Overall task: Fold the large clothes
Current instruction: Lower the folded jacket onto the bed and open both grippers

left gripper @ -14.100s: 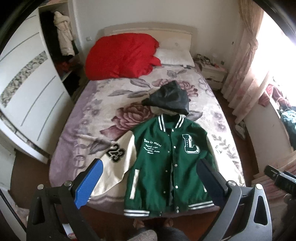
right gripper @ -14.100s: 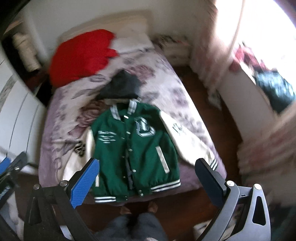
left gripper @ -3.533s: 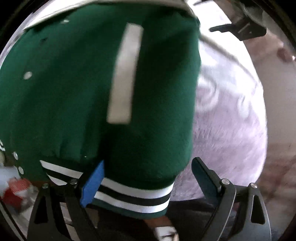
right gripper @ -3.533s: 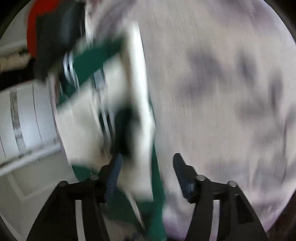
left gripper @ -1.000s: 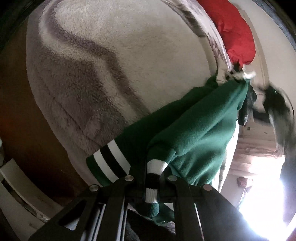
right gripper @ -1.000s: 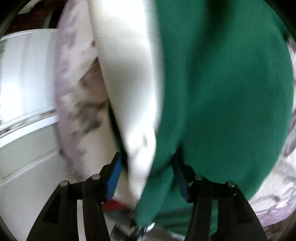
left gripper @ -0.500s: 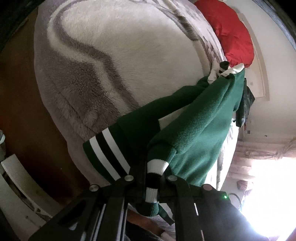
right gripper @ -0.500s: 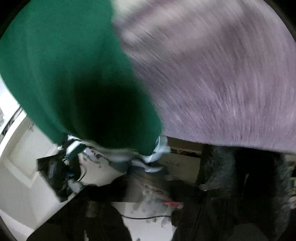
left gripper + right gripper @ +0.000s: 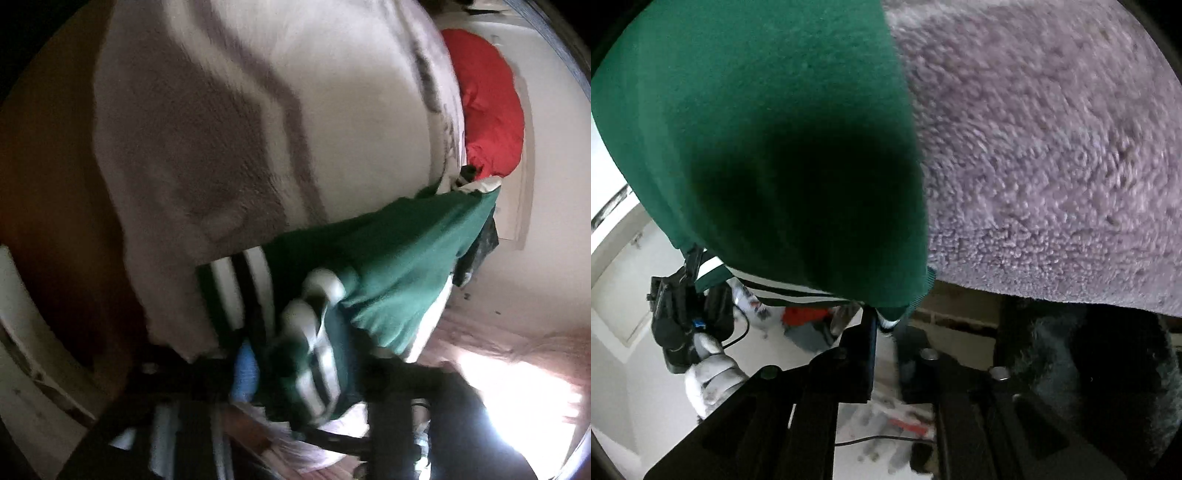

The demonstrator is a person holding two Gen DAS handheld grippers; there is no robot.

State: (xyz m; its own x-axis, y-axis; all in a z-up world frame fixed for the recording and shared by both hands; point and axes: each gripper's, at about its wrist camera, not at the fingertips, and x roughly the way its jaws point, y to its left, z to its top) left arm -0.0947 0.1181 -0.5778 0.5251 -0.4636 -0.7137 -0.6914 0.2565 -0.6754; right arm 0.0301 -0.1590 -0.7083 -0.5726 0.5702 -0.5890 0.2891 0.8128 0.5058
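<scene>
The green varsity jacket (image 9: 399, 258) with a black-and-white striped hem hangs over the near edge of the bed, its collar toward the headboard. My left gripper (image 9: 291, 365) is shut on the striped hem, with bunched rib fabric between the fingers. In the right wrist view the jacket's green back (image 9: 768, 122) fills the upper left. My right gripper (image 9: 886, 325) is shut on the hem's other corner. My left gripper also shows in the right wrist view (image 9: 689, 314), held by a gloved hand at the hem's far corner.
The fleecy purple-and-white blanket (image 9: 258, 129) covers the bed and also shows in the right wrist view (image 9: 1052, 147). A red duvet (image 9: 487, 103) lies at the headboard. A dark garment (image 9: 480, 251) lies past the collar. A white wardrobe (image 9: 22, 354) stands at the left.
The left view has swung and blurred, and the hem bunches more between the left fingers. The right gripper has steadied with the hem corner pinched at the bed edge.
</scene>
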